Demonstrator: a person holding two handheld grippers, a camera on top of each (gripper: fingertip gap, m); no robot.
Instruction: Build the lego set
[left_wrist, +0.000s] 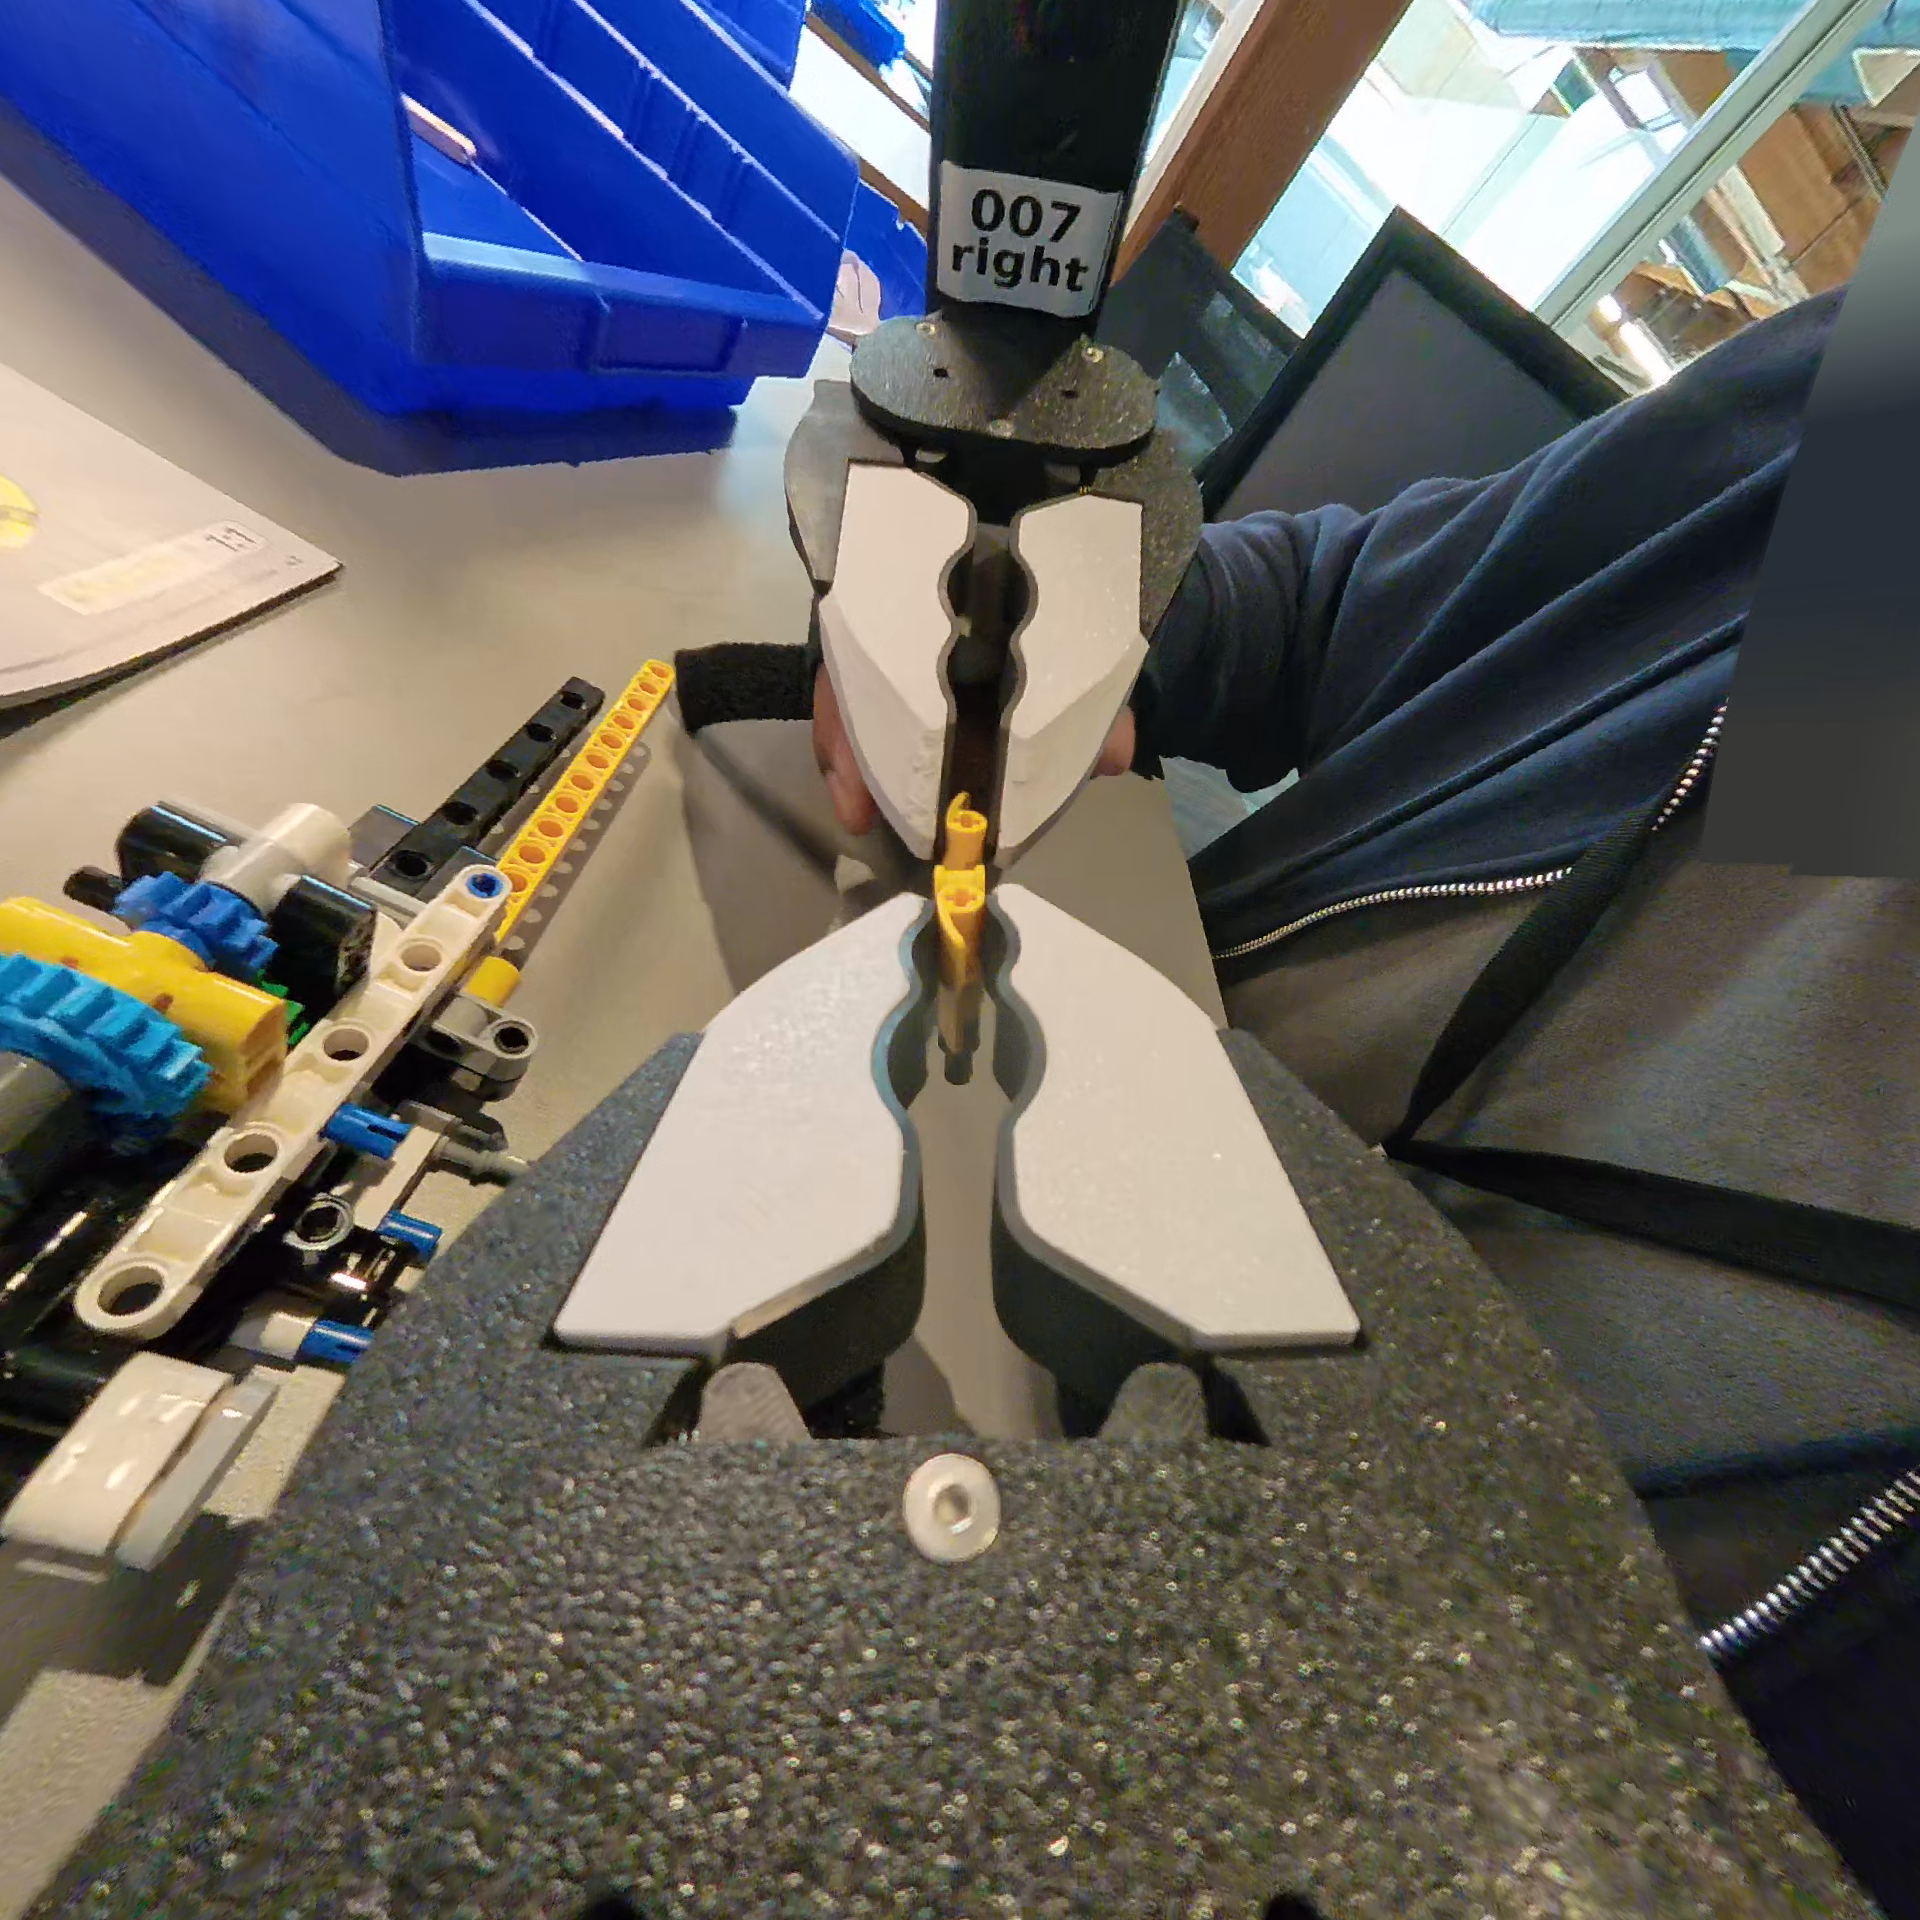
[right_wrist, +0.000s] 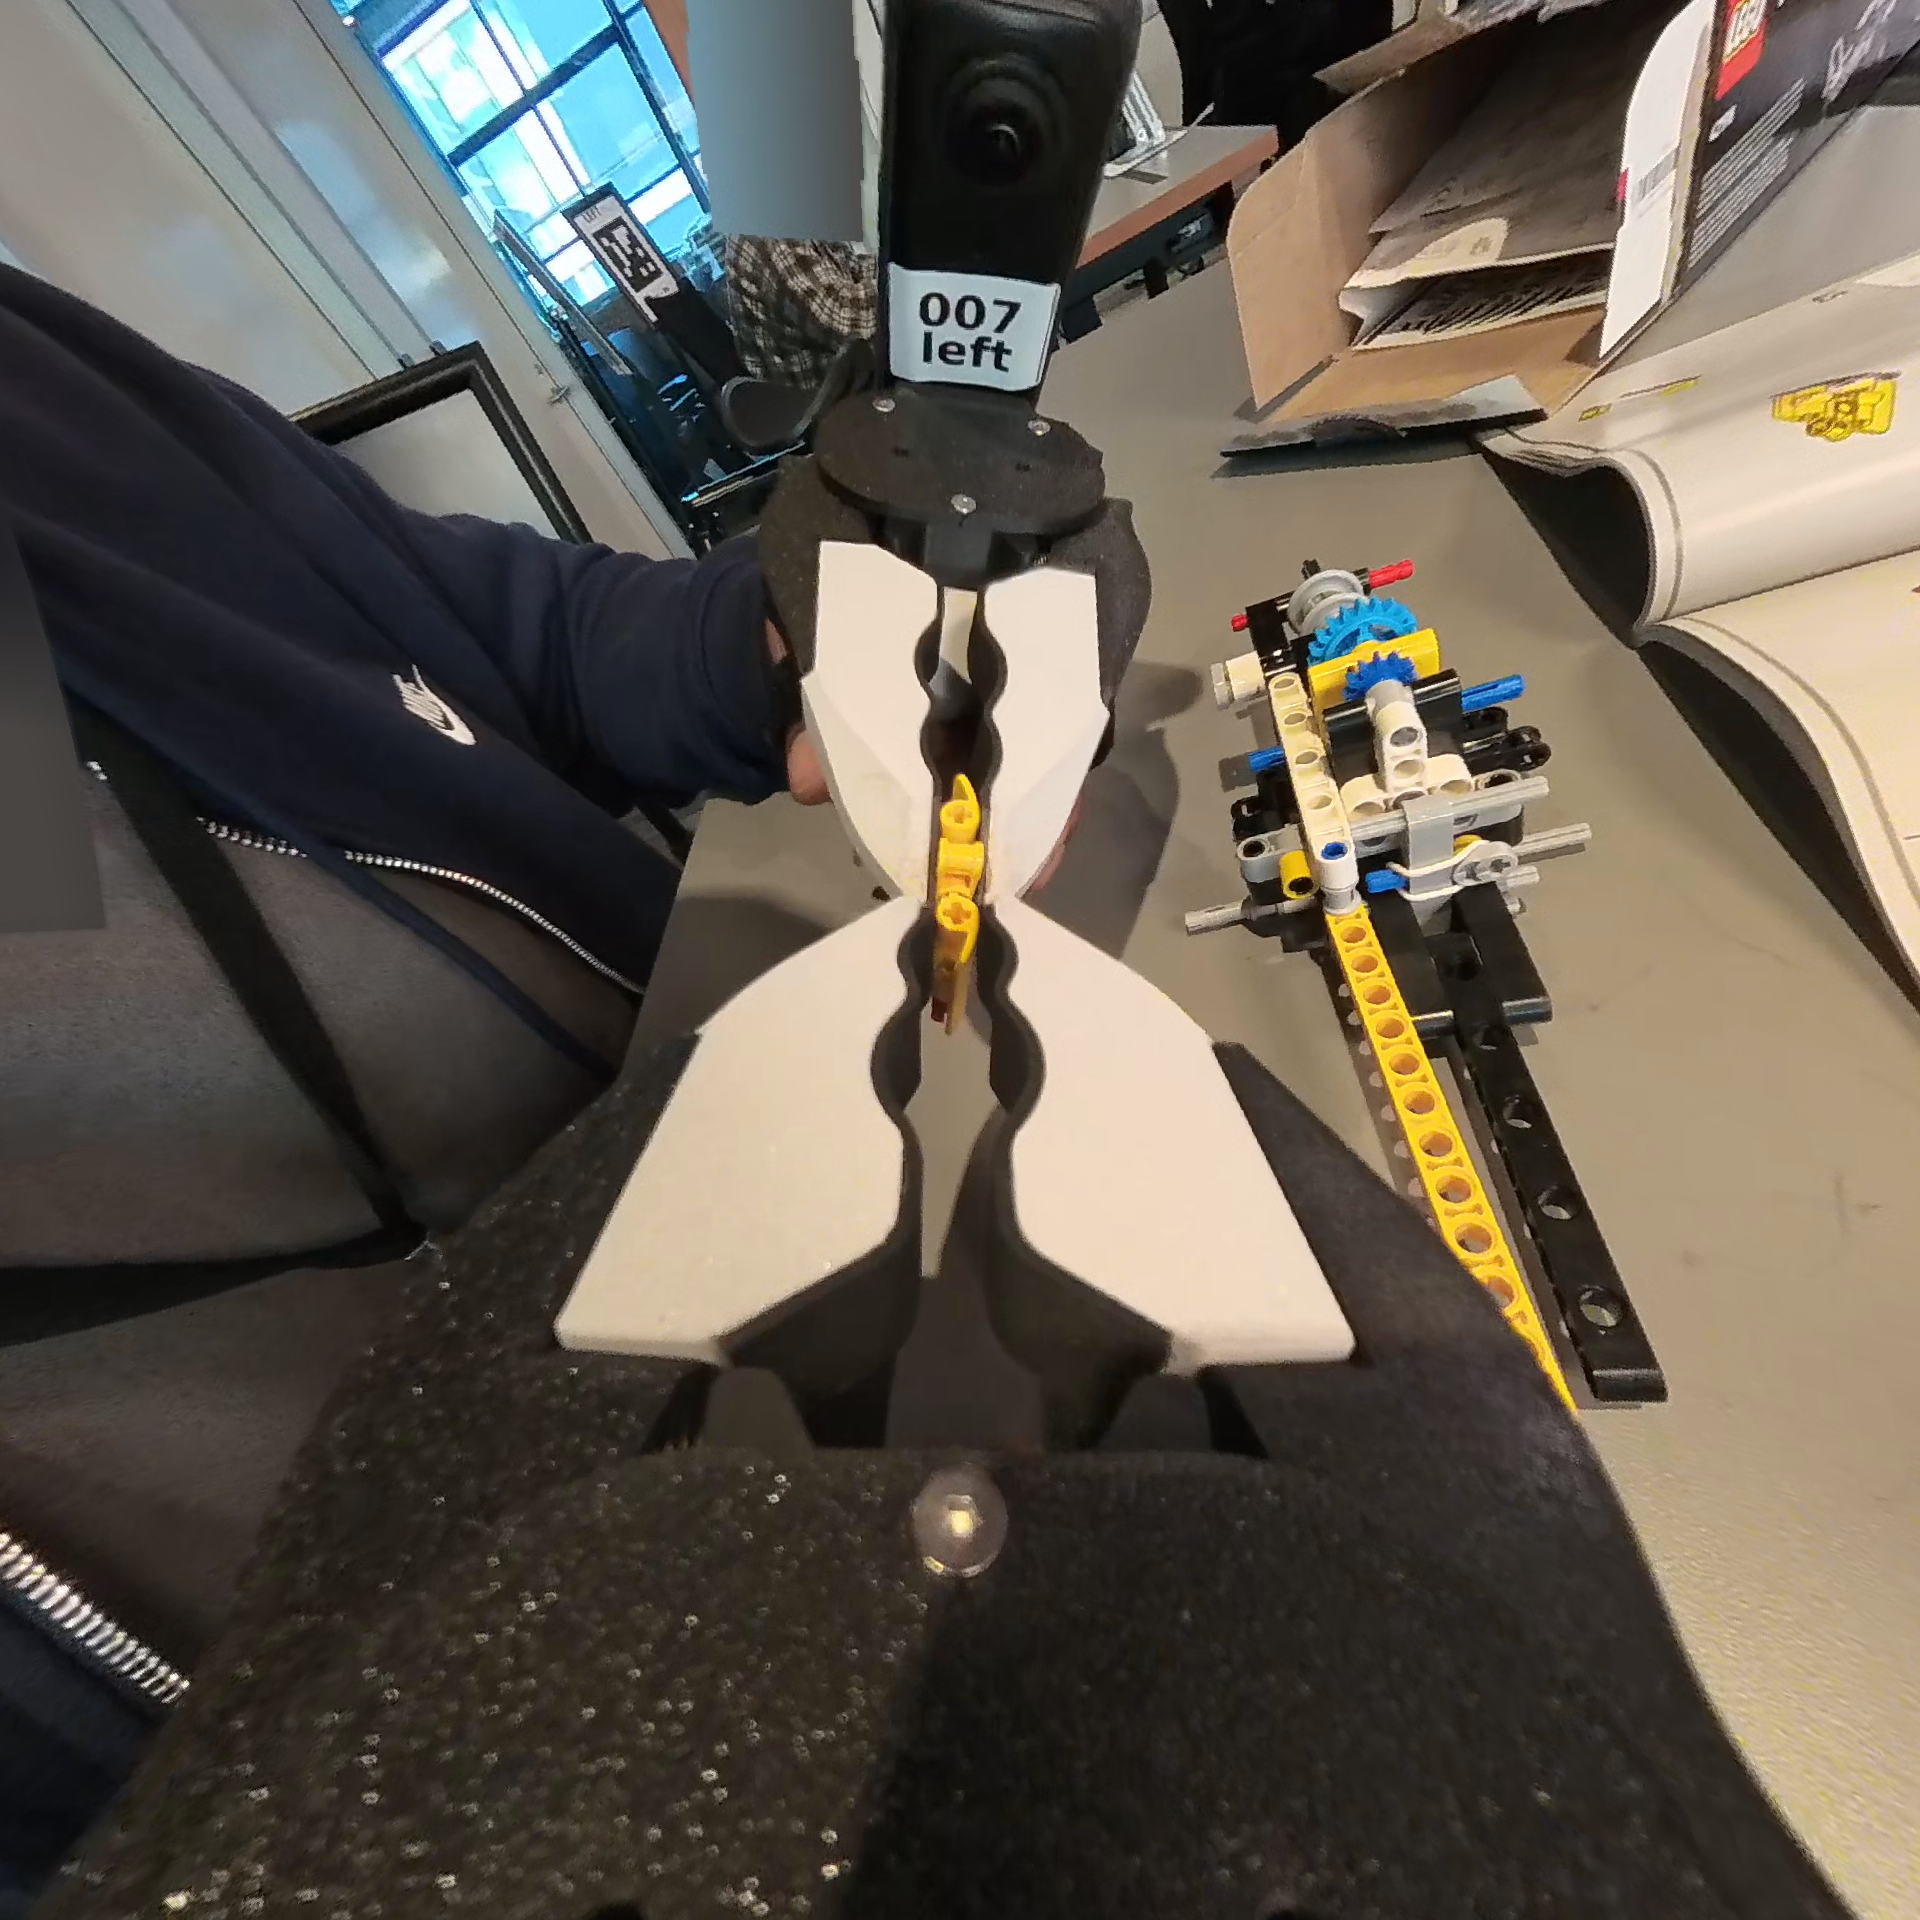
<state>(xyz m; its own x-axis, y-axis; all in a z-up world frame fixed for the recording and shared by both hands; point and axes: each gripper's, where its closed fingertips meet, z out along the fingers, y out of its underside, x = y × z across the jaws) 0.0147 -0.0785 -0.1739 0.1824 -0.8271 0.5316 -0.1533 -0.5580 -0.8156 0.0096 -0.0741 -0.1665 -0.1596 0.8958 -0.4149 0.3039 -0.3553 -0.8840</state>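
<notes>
Tip to tip above the table (right_wrist: 1299, 1039), the left hand-held gripper (left_wrist: 961, 914) and right hand-held gripper (right_wrist: 956, 920) each pinched a small yellow connector piece (left_wrist: 956, 904), the two meeting end to end. Pressing straight along one axis would likely seat them; twisting risks a slip. The half-built Technic chassis (right_wrist: 1392, 790) lay nearby.

Grippers (left_wrist: 958, 914) (right_wrist: 956, 883) tip to tip, lego model (right_wrist: 1392, 790) on table (right_wrist: 1714, 1299) beside, bins (left_wrist: 582, 208) behind

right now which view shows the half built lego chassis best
The right wrist view: the whole chassis lies on the table, gears to the yellow beam's end. The left wrist view shows only its near part, cropped at the frame's edge.
</notes>
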